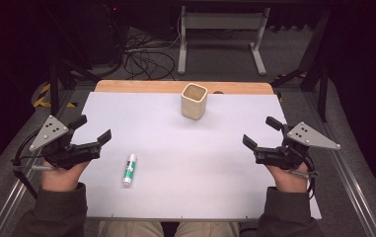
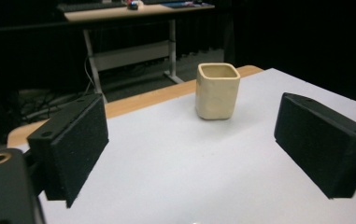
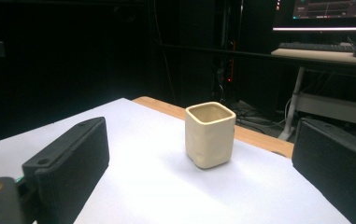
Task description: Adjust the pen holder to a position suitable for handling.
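Note:
A cream square cup stands upright near the far middle of the white sheet; it also appears ahead in the left gripper view and the right gripper view. A white glue stick with a green label lies on the sheet at the near left. My left gripper hovers at the left edge, open and empty, pointing toward the cup. My right gripper hovers at the right edge, open and empty, also aimed at the cup.
The wooden table edge shows beyond the white sheet. Behind it stand a desk frame and loose cables on the floor. Metal rails run along both sides of the table.

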